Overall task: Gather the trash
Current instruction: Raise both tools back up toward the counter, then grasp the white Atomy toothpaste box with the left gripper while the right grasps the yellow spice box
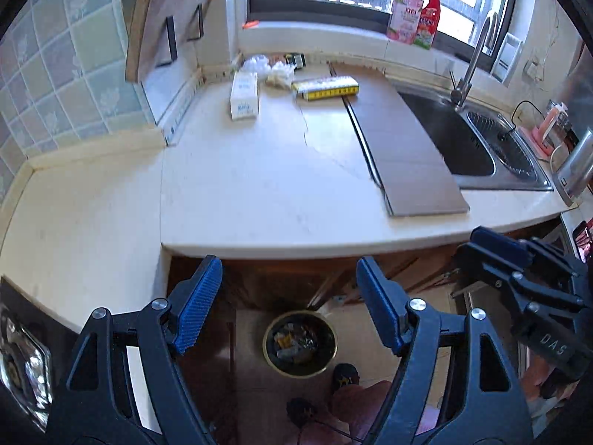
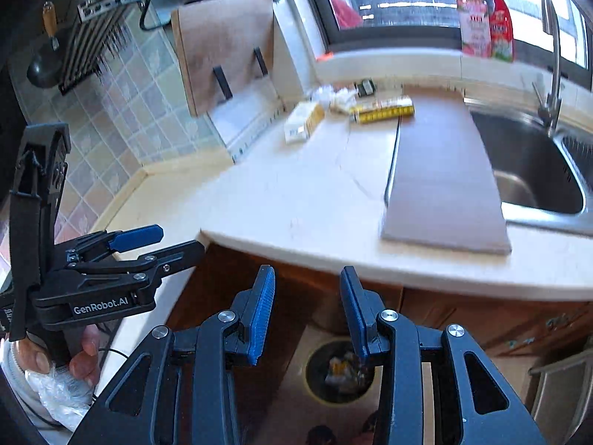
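White lettering reading "GenRobot.AI" stood on the black plastic body of the left gripper (image 2: 155, 239). The black right gripper (image 1: 493, 248) bore pale letters "DAS".

The pale countertop (image 1: 259, 185) is carrying a white carton (image 1: 244, 94), a yellow box (image 1: 326, 87), crumpled wrappers (image 1: 280, 74) and a brown board (image 1: 400, 141); the floor (image 1: 255, 389) is bearing a trash bin (image 1: 300, 345).

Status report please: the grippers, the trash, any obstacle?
Both hand-held grippers open, empty. Boxes and wrappers at counter's back; bin on floor. Path clear.
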